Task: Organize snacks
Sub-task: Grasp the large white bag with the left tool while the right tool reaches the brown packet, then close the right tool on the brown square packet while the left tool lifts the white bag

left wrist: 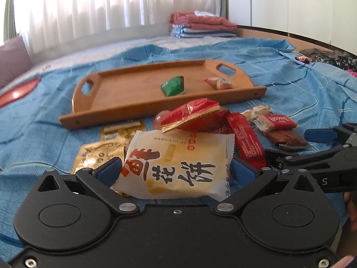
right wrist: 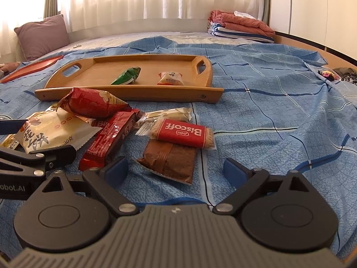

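Snacks are piled on a blue checked bedsheet (right wrist: 267, 116) on the bed, just in front of a long wooden tray with cut-out handles (right wrist: 125, 96), which sits in the upper middle of both frames. On the tray there's a green wrapped snack (right wrist: 127, 78) and a small orange-and-white wrapped snack (right wrist: 170, 78), a bit apart from each other.

Left gripper (left wrist: 176, 169) has its jaws spread wide on either side of a white-and-yellow pastry packet with big black characters (left wrist: 176, 165), low in the centre of the left wrist view. The blue pads are close to the packet's edges, but I can't really say they're pressing on it. A puffy red foil pouch with gold edges (left wrist: 194, 114) leans on the top of that packet, and gold foil sachets (left wrist: 98, 154) lie to its left.

Right gripper (right wrist: 176, 169) is wide open too and holds nothing. A brown cake slice in clear wrap (right wrist: 171, 160) lies between its blue pads, not touched by them. Just above it is a red Biscoff biscuit pack (right wrist: 181, 132), and to the left a long dark red wrapped bar (right wrist: 111, 138).

Folded red and striped blankets (right wrist: 241, 25) sit upper right, and a mauve pillow (right wrist: 42, 35) upper left.
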`<state>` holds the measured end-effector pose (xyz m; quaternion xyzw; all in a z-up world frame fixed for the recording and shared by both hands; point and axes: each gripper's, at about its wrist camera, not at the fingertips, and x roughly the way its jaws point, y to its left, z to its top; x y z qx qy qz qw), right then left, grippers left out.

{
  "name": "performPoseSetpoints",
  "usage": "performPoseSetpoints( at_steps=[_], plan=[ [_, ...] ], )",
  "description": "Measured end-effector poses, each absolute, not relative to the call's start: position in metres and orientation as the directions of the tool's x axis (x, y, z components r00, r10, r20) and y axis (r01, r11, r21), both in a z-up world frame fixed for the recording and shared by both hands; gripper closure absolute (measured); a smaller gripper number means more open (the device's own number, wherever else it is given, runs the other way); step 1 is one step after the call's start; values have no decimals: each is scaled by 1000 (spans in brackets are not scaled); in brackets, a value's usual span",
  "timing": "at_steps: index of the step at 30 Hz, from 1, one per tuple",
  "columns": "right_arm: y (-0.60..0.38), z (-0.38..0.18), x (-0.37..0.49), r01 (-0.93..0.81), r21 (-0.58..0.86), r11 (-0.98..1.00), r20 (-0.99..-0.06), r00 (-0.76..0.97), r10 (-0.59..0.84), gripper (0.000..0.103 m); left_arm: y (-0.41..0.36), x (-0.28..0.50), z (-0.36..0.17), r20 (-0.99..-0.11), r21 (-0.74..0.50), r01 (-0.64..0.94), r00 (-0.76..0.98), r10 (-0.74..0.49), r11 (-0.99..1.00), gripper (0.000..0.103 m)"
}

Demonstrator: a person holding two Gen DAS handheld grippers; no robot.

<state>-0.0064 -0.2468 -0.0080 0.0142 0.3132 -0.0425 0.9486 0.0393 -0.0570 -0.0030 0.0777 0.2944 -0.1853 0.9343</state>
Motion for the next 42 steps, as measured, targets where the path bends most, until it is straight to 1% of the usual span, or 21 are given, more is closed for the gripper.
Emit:
performPoseSetpoints(
  at_steps=[4,6,7,8,9,10,12,15,16,18,20,21,22,26,30,37,42],
  plan=[
    [-246,-9,-6,87,-4,996,-593,802,-72,5,-55,43,-3,-589,15,394,746,-311,919,0],
    [-245,-9,-6,87,-5,996,-592,803,-73,5,-54,43,-2,-592,8,395,743,-314,919,2],
    [-245,-9,-6,86,-4,996,-592,803,-72,5,-54,43,-2,-594,5,390,742,-311,921,4],
    [-245,-9,-6,86,-4,996,-592,803,-72,5,-54,43,-1,-595,-1,389,740,-313,921,12],
    [-245,-9,-6,86,-4,996,-592,803,-72,5,-53,43,0,-593,-9,392,738,-320,920,17],
    [-245,-9,-6,86,-5,996,-592,803,-72,5,-51,42,2,-591,-21,391,737,-327,920,19],
    [-245,-9,-6,85,-4,996,-591,804,-71,5,-51,40,5,-587,-35,391,737,-336,920,28],
    [-246,-8,-8,86,6,996,-588,806,-66,6,-50,35,10,-584,-40,388,738,-337,921,29],
    [-247,-6,-9,87,22,996,-588,807,-57,12,-50,34,11,-583,-46,384,739,-337,922,29],
    [-248,-1,-16,85,53,995,-579,814,-39,19,-47,30,14,-580,-59,379,740,-341,923,29],
    [-246,2,-25,68,65,996,-565,825,-19,29,-45,26,17,-576,-60,374,744,-338,925,29],
    [-246,4,-28,57,70,996,-562,827,-8,32,-44,25,18,-572,-54,372,749,-334,927,29],
    [-246,6,-30,51,80,995,-561,828,3,37,-43,23,19,-569,-47,370,753,-329,928,29],
    [-253,10,-31,100,153,983,-546,838,-1,43,-39,18,26,-551,-34,357,772,-315,934,29],
    [-262,8,-20,152,251,956,-566,824,17,43,-34,12,34,-530,-26,347,790,-307,938,29],
    [-253,4,-1,168,228,959,-575,818,-7,45,-27,7,44,-506,-14,332,811,-293,943,29],
    [-252,5,-11,162,226,961,-574,819,-3,57,-22,6,48,-492,-4,318,825,-278,948,29]
  ],
)
